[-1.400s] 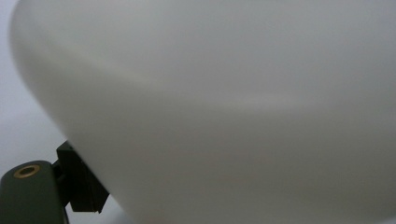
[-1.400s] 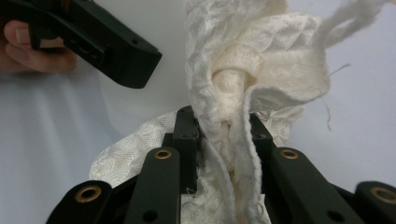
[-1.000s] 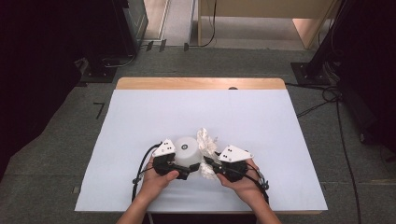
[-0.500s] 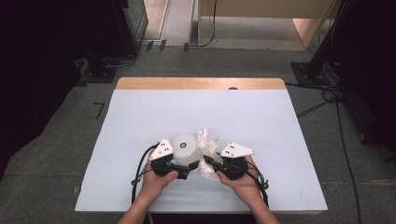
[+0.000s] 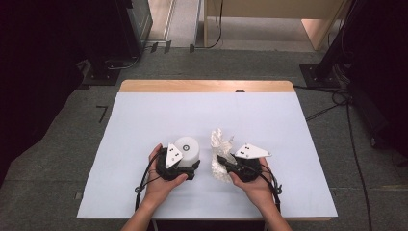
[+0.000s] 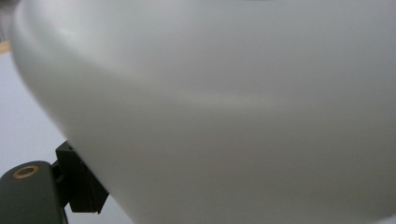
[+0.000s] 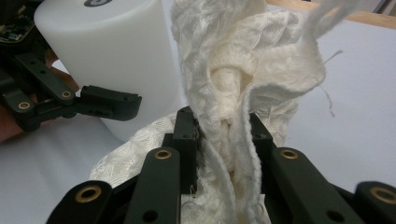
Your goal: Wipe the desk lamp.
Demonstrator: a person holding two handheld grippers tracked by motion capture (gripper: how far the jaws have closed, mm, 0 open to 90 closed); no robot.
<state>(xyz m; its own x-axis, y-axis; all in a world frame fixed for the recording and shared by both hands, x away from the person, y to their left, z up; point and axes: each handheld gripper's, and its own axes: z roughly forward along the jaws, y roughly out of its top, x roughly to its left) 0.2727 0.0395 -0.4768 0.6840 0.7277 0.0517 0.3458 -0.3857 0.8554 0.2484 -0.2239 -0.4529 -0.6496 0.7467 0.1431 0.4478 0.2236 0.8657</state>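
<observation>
High view: left gripper [image 5: 185, 166] clamps the white plastic cylinder [image 5: 186, 149], upright on the pale blue table sheet [image 5: 144, 125]. Right gripper [image 7: 224, 135] pinches the crumpled white woven cloth [image 7: 247, 70] just beside the cylinder.

floor [image 5: 57, 159]: grey carpet | table [image 5: 207, 85]: wood, white sheet | left: dark cabinet [image 5: 57, 38]

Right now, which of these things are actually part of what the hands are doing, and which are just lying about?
In use:
- white cylinder, clamped in the left tool
- white knitted cloth, pinched in the right tool
- white table cover they work on

Lying about:
- cables on the floor
- dark stand base beside the table
</observation>
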